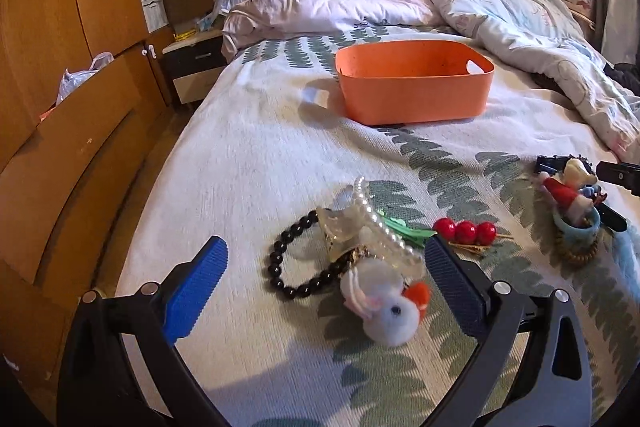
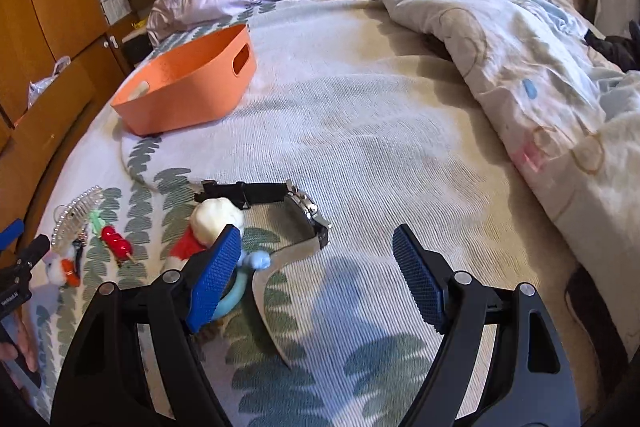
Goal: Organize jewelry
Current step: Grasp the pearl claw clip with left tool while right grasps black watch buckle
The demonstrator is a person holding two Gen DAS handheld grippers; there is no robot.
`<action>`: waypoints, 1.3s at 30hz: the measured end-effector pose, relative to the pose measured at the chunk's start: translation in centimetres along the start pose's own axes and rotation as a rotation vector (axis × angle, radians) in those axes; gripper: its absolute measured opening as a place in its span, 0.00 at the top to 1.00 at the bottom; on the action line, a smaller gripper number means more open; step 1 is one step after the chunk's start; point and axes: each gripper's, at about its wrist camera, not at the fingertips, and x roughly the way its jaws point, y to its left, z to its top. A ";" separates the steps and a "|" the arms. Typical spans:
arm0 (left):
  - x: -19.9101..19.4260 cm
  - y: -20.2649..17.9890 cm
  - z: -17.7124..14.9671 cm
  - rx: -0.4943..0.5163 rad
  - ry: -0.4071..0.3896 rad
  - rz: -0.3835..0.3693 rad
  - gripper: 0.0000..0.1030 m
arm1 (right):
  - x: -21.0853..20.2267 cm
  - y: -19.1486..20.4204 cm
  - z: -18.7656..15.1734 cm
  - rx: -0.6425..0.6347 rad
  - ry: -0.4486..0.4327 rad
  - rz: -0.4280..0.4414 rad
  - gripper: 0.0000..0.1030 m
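An orange basket (image 1: 416,95) (image 2: 192,95) stands on the bed, farther back. My left gripper (image 1: 324,259) is open, its blue pads either side of a pile: a black bead bracelet (image 1: 298,259), a pearl claw clip (image 1: 380,223) and a white fluffy bird clip (image 1: 390,311). Red berry pins (image 1: 466,230) (image 2: 116,242) lie just right of them. My right gripper (image 2: 318,253) is open over bare bedspread, a black-strapped watch (image 2: 280,203) and a plush hair tie (image 2: 216,217) by its left finger. A blue ring (image 2: 232,297) is half hidden behind that finger.
A rumpled duvet (image 2: 500,27) covers the right and far side of the bed. Wooden wardrobes (image 1: 72,67) and a nightstand (image 1: 192,63) stand to the left. A second trinket pile with a plush toy (image 1: 572,199) lies at the right in the left wrist view.
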 end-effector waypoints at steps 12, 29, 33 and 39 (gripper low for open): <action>3.3 -0.8 0.8 0.018 0.054 0.006 0.05 | 3.6 0.4 0.5 -0.020 0.080 -0.043 0.24; 6.0 -1.9 1.0 0.020 0.117 0.024 0.05 | 4.4 1.1 0.8 -0.011 0.110 -0.003 0.58; 6.4 -1.9 0.9 0.020 0.126 0.031 0.05 | 4.3 0.6 0.8 0.002 0.114 0.000 0.75; 6.2 -1.6 1.0 0.009 0.121 0.044 0.21 | 4.3 0.5 0.8 0.006 0.116 0.004 0.76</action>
